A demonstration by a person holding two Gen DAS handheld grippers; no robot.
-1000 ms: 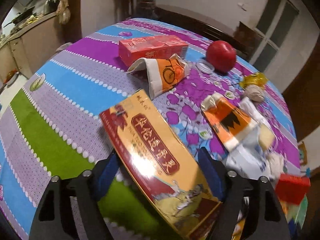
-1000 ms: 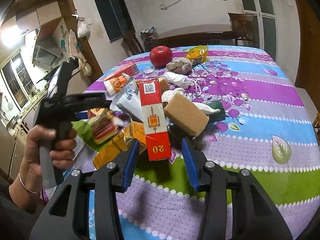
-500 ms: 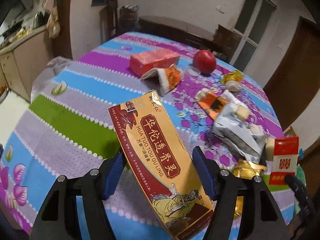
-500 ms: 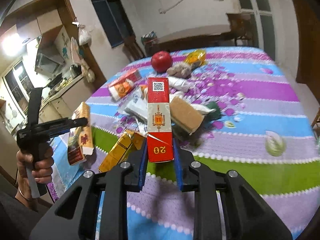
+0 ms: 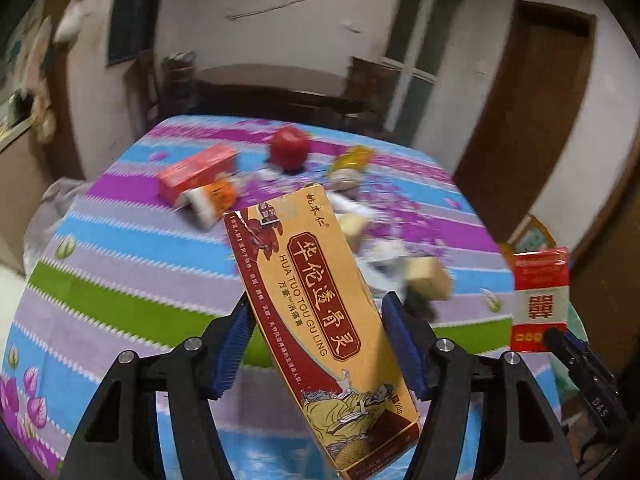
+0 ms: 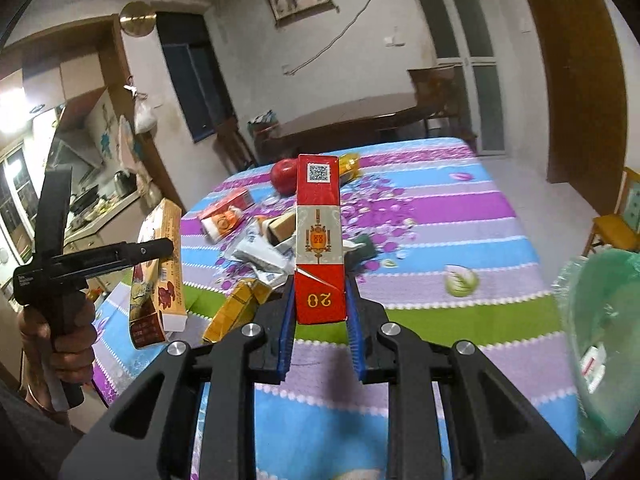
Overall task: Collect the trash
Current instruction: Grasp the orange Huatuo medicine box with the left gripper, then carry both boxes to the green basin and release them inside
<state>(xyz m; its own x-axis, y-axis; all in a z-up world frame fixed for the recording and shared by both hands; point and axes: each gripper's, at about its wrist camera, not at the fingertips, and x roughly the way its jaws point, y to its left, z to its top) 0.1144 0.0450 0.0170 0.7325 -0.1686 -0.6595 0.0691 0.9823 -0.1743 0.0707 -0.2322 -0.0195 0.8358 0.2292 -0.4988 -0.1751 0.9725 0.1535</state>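
Trash on the way up, two pieces at once. Yellow medicine box [image 5: 308, 280], flat on the striped tablecloth [image 6: 440, 208] a second ago, now clear of it and hanging tilted in the left gripper [image 5: 317, 308], jaws closing tighter across its long sides. Red cigarette pack [image 6: 319, 220], then lying in the heap with open jaws around it, now upright in the right gripper [image 6: 319, 292], pinched fast between the blue pads by its lower end. Leaves the rest of the litter [image 6: 260, 248] on the cloth: crumpled wrappers, a gold carton, an orange-printed packet, with a red apple [image 6: 283, 174] behind. Shows a green lined bin [image 6: 600, 340] at the right edge, just beside the table. Suggests both pickups are secured and the carry to the bin comes next, with several more trips likely to follow.
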